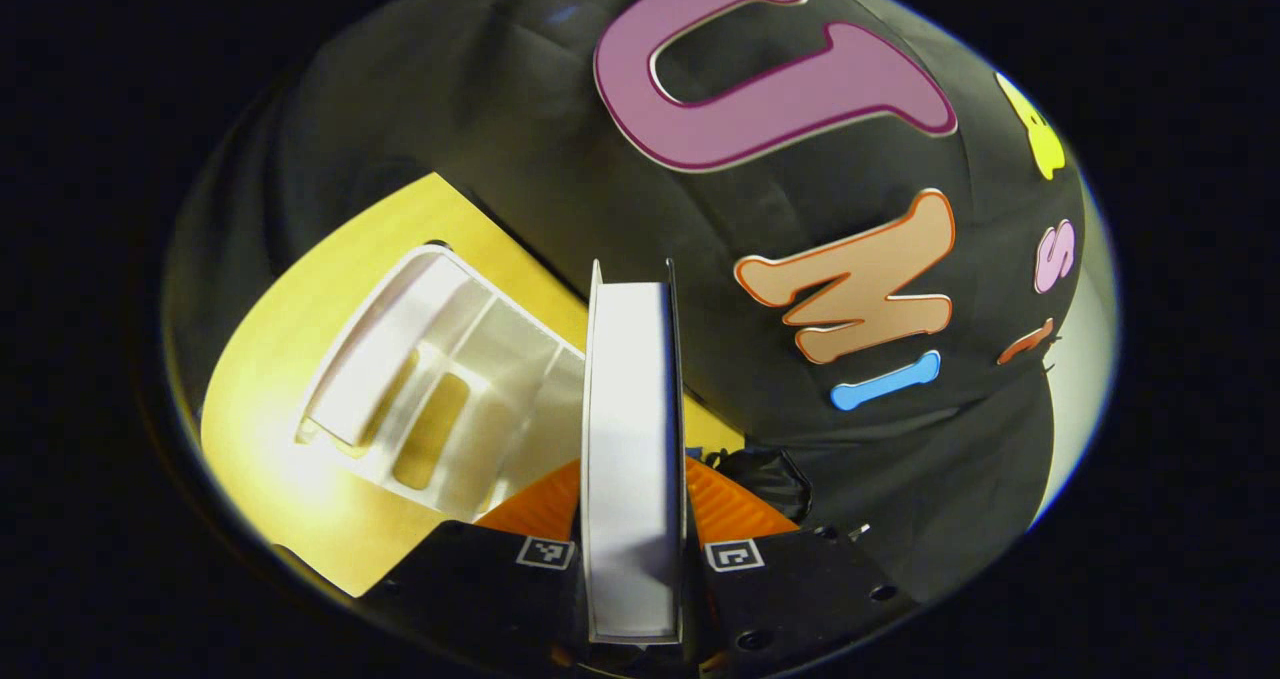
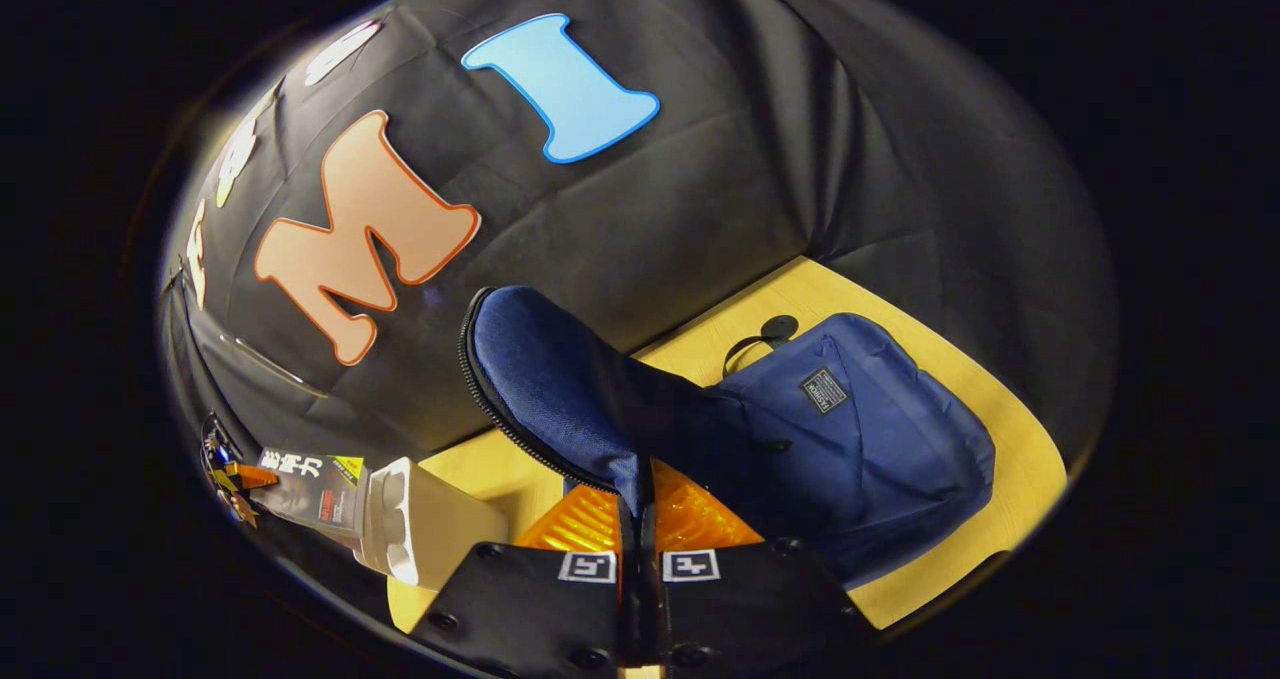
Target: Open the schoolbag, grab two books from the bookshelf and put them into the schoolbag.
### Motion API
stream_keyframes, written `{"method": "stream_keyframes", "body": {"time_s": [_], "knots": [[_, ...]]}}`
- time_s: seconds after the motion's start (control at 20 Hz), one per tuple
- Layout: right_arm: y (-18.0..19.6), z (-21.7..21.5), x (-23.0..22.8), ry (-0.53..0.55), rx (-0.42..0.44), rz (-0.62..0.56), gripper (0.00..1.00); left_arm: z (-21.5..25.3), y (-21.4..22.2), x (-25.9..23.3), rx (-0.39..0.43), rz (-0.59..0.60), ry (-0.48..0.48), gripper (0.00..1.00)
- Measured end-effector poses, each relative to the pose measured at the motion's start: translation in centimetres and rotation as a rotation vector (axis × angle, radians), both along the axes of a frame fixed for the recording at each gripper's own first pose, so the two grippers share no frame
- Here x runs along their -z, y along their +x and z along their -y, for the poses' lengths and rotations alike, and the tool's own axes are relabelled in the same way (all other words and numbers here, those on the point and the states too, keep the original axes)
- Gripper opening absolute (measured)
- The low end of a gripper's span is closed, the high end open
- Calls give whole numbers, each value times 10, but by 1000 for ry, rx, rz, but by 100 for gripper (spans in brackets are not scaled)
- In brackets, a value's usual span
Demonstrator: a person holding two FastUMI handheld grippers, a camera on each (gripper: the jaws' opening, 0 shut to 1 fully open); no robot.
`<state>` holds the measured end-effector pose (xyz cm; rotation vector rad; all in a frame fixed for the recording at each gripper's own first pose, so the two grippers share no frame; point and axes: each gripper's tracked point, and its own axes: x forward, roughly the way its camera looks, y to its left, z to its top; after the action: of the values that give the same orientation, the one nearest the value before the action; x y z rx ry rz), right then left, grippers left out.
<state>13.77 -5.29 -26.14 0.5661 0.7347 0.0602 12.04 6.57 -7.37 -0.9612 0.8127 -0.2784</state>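
Left claw (image 1: 634, 549): closed narrowly on a book (image 1: 633, 439), one finger pressing each cover; the white page edge faces the camera and the book stands on edge, running straight forward from between the fingers.
Book: held clear of the bench (image 1: 290, 359), its far end rising above the bench's back edge against the black booth wall (image 1: 480, 89).
Bookshelf (image 1: 430, 379): a white rack with dividers, just to the left of the held book in the left gripper view; it rests on the yellow bench close to the back edge, its slots open toward the camera. In the right gripper view the same rack (image 2: 425, 529) sits at the lower left, near the bench's edge.
Right claw (image 2: 637, 549): nearly closed, both fingers pinching the schoolbag's flap (image 2: 560, 379); the flap, edged by a zipper, is lifted up and away from the bag body.
Schoolbag (image 2: 860, 439): dark blue, lying on the bench directly ahead and to the right of the right claw, with a small sewn patch on its front; its far side reaches toward the bench's back edge, by the wall.
Second book (image 2: 310, 494): dark cover, seen beyond the rack at the far left of the right gripper view; what holds it cannot be told.
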Motion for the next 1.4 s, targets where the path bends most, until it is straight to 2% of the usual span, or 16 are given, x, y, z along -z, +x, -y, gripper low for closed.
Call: {"method": "stream_keyframes", "body": {"time_s": [0.35, 0.7, 1.05, 1.4], "knots": [[0, 3, -3, 13, 7, 16, 4, 136, 25, 32, 119, -65, -71, 33], [1, 1, -5, 23, 3, 44, 3, 252, 42, 72, 218, -125, -83, 33], [3, 1, -12, 48, -11, 79, 2, 342, 42, 108, 282, -192, -86, 33], [6, 1, -16, 62, -36, 119, 2, 423, 34, 138, 313, -254, -152, 34]]}}
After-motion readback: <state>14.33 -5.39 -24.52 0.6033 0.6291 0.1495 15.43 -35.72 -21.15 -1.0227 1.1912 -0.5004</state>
